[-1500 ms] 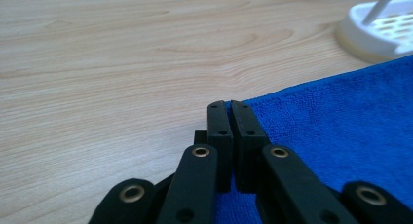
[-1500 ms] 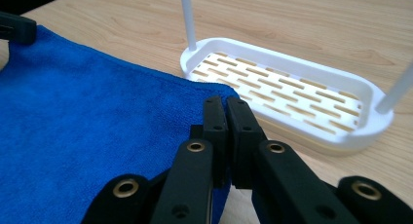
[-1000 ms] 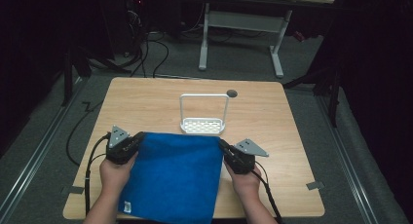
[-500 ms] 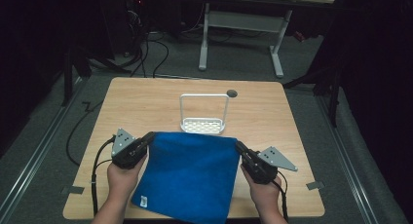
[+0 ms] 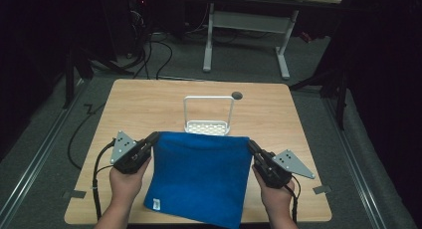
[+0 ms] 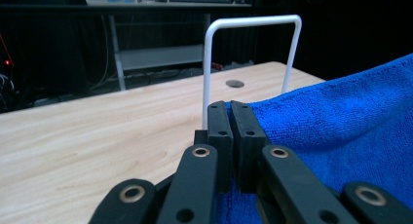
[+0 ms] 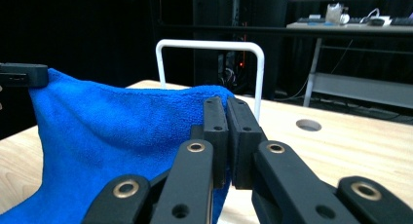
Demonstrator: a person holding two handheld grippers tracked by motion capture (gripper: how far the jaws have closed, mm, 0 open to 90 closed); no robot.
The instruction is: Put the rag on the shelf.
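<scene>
A blue towel [image 5: 199, 176] hangs stretched between both grippers above the near half of the wooden table [image 5: 149, 109]. My left gripper [image 5: 153, 138] is shut on the towel's far left corner [image 6: 243, 109]. On the other side, my right gripper [image 5: 250, 145] is shut on the far right corner [image 7: 214, 95]. The towel's lower edge with a small white label [image 5: 157, 204] trails toward the table's front. A white wire rack [image 5: 208, 114] stands upright just beyond the towel's top edge; its hoop [image 6: 251, 24] rises behind my left jaws and the same hoop [image 7: 209, 45] behind my right jaws.
A round hole [image 5: 237, 95] sits in the table behind the rack. Cables trail off the left of the table [image 5: 84, 139]. A white-legged desk [image 5: 244, 35] stands on the floor beyond the table.
Both grippers have spread apart and moved away from the person with the towel, which is now lifted and pulled taut, its top edge close to the rack.
</scene>
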